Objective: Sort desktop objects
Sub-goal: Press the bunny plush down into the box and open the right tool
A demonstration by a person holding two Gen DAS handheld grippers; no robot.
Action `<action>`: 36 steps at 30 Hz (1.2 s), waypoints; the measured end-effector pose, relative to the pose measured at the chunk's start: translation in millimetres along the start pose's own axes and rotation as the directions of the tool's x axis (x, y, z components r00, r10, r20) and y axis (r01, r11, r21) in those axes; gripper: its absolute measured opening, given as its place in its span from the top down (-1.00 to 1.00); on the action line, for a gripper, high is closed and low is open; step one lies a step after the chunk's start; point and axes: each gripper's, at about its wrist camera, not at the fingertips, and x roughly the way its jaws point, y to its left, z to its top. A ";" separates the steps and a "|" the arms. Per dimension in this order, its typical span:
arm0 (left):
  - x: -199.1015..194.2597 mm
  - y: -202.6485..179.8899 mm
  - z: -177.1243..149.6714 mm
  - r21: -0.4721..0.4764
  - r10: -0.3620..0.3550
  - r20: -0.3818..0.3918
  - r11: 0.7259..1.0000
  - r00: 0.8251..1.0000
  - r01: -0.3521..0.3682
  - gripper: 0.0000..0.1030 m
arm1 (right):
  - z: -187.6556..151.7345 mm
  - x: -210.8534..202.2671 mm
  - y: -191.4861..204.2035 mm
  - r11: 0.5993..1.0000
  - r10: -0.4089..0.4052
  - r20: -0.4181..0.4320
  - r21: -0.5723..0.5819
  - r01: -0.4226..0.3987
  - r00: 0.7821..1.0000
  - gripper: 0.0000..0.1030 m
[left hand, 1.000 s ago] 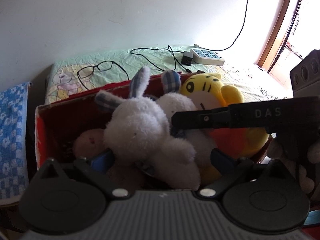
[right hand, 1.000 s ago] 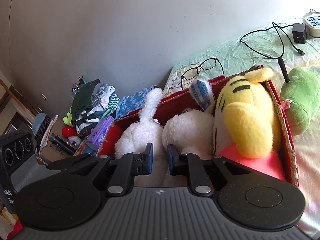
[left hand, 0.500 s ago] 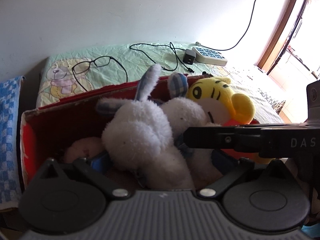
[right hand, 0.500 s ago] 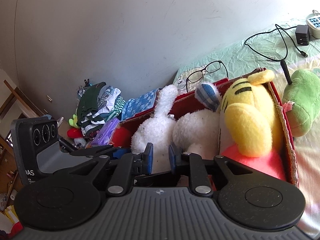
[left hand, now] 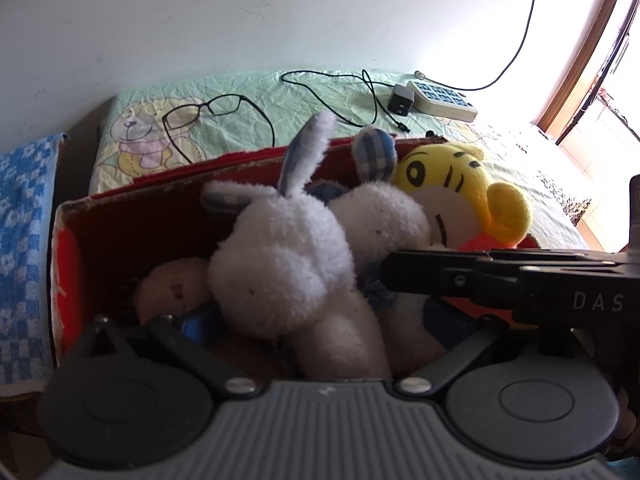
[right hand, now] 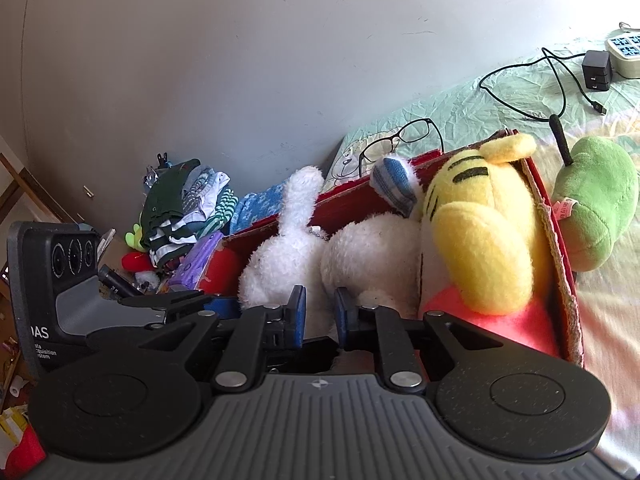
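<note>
Pale plaster wall backs a bed (left hand: 320, 92) covered by a crinkled mint-green sheet, on which sits a red cardboard box (left hand: 120, 216) packed with soft toys. Inside it lie a fluffy white plush rabbit (left hand: 288, 264) with blue-checked ears and a yellow plush tiger (left hand: 452, 184) in orange clothing. Only the left wrist view shows a small beige plush (left hand: 176, 284) tucked low in the box, and the doorway at far right. Only the right wrist view shows a green plush pear (right hand: 596, 208) lying outside the box's right wall, and a heap of folded clothes (right hand: 184, 208) beyond the bed's end.

Left gripper (left hand: 312, 320) tilts down into the box, its jaws spread wide on either side of the rabbit's body; whether the pads press it I cannot tell. Right gripper (right hand: 319, 312) reaches in lower, jaws nearly together and closing, white fur showing between them.

Black-rimmed glasses (left hand: 200, 112), a black charger (left hand: 401, 101) and a white power strip (left hand: 444, 100) rest on the sheet behind.
</note>
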 end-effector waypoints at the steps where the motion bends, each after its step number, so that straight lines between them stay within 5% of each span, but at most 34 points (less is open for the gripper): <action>1: 0.0 0.1 -0.6 -0.006 0.003 -0.004 1.000 1.000 -0.003 -0.99 | -0.6 0.3 -0.3 1.000 0.001 -0.002 0.000 -0.001 1.000 0.71; 36: -0.5 -11.2 -6.9 0.028 0.050 0.017 0.998 0.999 -0.050 -0.99 | -6.1 0.3 -2.1 1.000 -0.006 0.017 -0.021 0.006 1.000 0.74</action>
